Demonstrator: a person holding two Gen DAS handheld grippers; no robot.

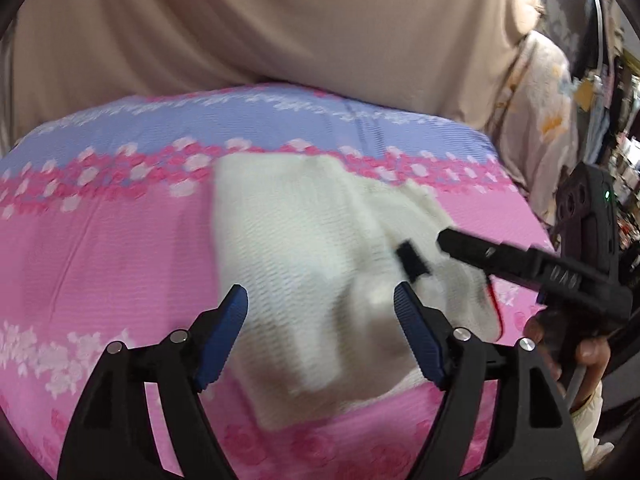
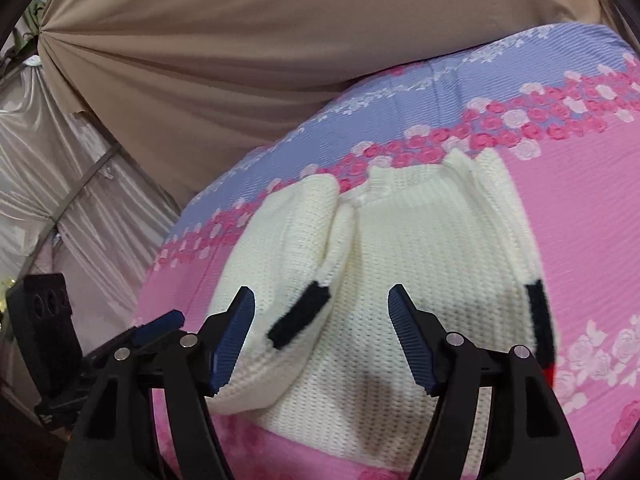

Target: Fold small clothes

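**Soft knit, both sleeves folded in**

The cream knit sweater lies on the pink floral bed cover, black cuffs across its body. It looks light, floppy and stretchy; I'd pinch the hem. My left hand-held gripper and right hand-held gripper hover spread, holding nothing. The near hem is cut off.

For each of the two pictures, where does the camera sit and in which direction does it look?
Left wrist: sits behind the open left gripper, looks over the white sweater; the right gripper and hand show at right.
Right wrist: sits behind the open right gripper, looks at the same sweater; the left gripper's finger enters at left.
Shared: sweater, pink floral bedsheet, beige curtain.
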